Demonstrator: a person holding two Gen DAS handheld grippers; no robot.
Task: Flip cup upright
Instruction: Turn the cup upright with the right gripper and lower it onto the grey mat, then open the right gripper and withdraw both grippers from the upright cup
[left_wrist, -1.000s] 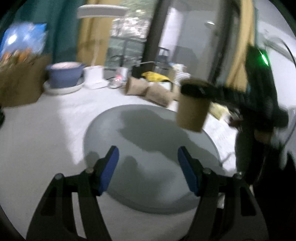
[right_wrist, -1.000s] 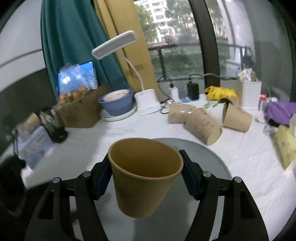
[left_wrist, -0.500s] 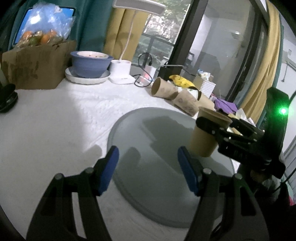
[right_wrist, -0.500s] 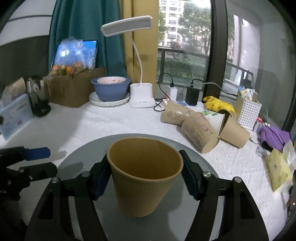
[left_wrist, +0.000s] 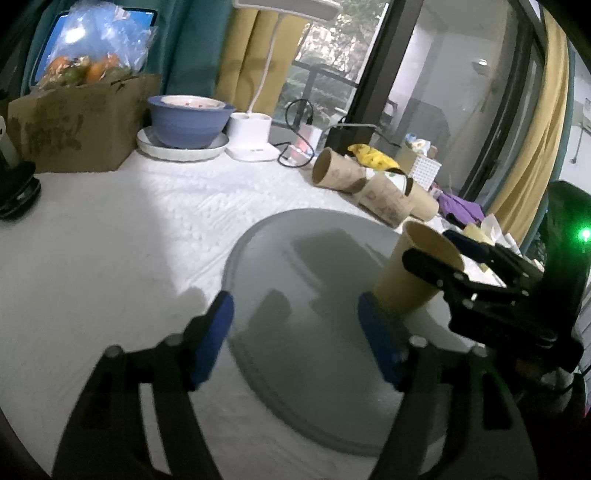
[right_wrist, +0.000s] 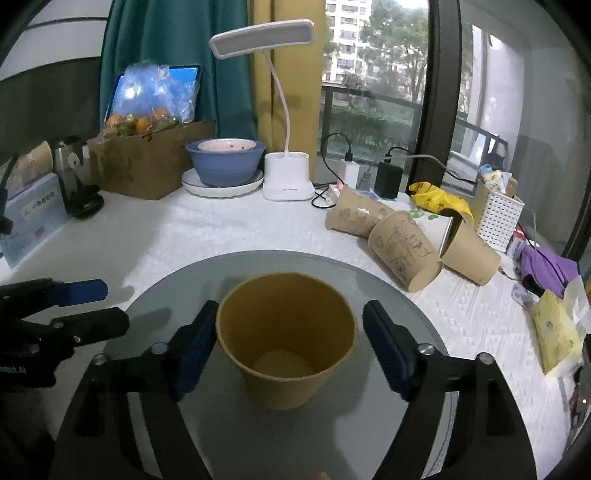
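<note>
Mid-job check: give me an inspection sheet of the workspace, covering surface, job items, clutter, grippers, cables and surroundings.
Surface: white textured tablecloth with a round grey tray on it.
Job's things: plain brown paper cup, mouth up, on the tray.
Clutter: three printed paper cups lying on their sides; blue bowl on a white plate; cardboard box of fruit; white desk lamp; white perforated basket.
Grippers: right gripper around the cup, a gap at the right pad; left gripper open, empty, over the tray.
Cables: black charger leads by the window.
Surroundings: teal and yellow curtains, window, balcony railing.
</note>
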